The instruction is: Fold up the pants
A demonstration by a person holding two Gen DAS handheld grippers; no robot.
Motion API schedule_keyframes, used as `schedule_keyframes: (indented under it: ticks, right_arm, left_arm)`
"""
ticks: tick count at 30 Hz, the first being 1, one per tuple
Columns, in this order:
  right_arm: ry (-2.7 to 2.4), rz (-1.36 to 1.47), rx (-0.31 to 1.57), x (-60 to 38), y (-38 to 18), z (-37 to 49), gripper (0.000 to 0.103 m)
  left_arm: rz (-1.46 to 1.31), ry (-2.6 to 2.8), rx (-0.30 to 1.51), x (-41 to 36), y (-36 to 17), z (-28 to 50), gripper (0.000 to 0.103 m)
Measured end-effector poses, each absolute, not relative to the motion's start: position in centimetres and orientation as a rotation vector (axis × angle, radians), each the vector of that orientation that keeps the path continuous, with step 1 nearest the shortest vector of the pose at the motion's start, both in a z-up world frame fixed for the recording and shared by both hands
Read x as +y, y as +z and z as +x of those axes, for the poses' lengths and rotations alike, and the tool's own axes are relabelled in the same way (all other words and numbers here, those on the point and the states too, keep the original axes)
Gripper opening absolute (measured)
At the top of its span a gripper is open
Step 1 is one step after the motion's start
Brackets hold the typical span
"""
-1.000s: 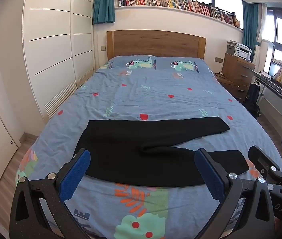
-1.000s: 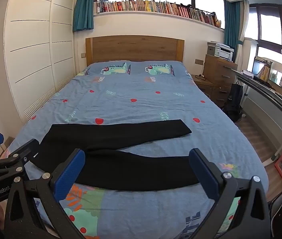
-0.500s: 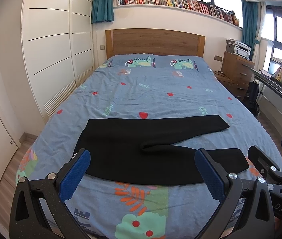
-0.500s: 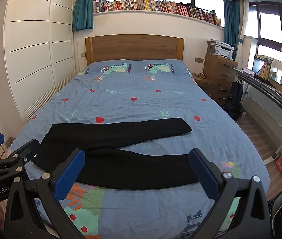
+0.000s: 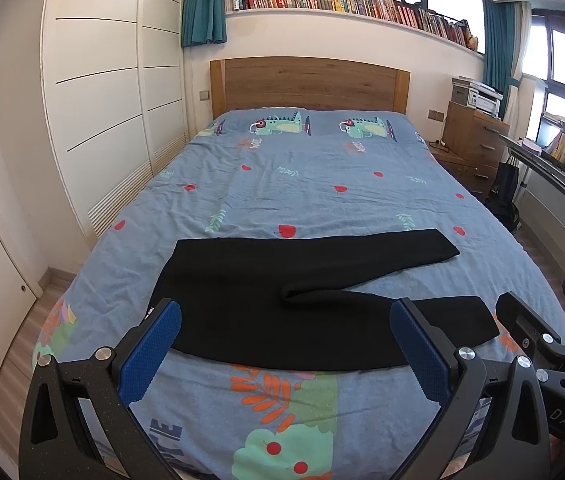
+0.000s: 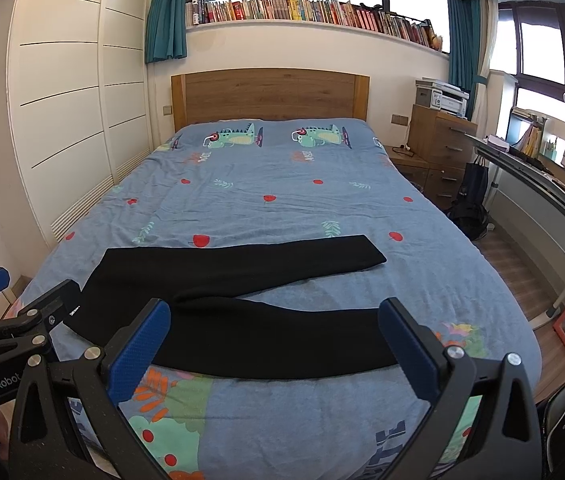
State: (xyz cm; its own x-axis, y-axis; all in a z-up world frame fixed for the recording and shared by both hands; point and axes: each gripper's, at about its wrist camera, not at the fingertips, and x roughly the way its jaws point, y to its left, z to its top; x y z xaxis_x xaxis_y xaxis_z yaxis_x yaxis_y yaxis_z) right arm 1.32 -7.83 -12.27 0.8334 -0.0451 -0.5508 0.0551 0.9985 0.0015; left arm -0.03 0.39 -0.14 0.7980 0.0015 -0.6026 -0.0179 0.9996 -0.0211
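Note:
Black pants [image 5: 274, 300] [image 6: 238, 292] lie flat across the near part of the bed, waist to the left and both legs spread apart toward the right. My left gripper [image 5: 286, 344] hovers open above the bed's foot, just short of the pants' near edge, nothing between its blue pads. My right gripper [image 6: 274, 344] is open too, at the same distance over the near leg. Each gripper shows at the edge of the other's view: the right gripper [image 5: 542, 320] and the left gripper [image 6: 22, 300].
The bed [image 5: 322, 184] has a blue patterned cover and a wooden headboard [image 5: 306, 84]. White wardrobe doors [image 5: 94, 92] line the left side. A wooden dresser [image 6: 438, 144] with a printer, a bag and a desk [image 6: 542, 188] stand to the right.
Both views have shifted very slightly; the pants lie as before and both grippers stay open.

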Motion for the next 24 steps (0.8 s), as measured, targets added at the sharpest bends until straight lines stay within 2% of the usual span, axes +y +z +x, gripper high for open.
schedule_keyframes:
  ticks: [24]
  right_arm:
    - [-0.049, 0.024, 0.593, -8.19, -12.56, 1.09, 0.103]
  left_arm:
    - [-0.021, 0.007, 0.654, 0.26, -0.28, -0.18, 0.102]
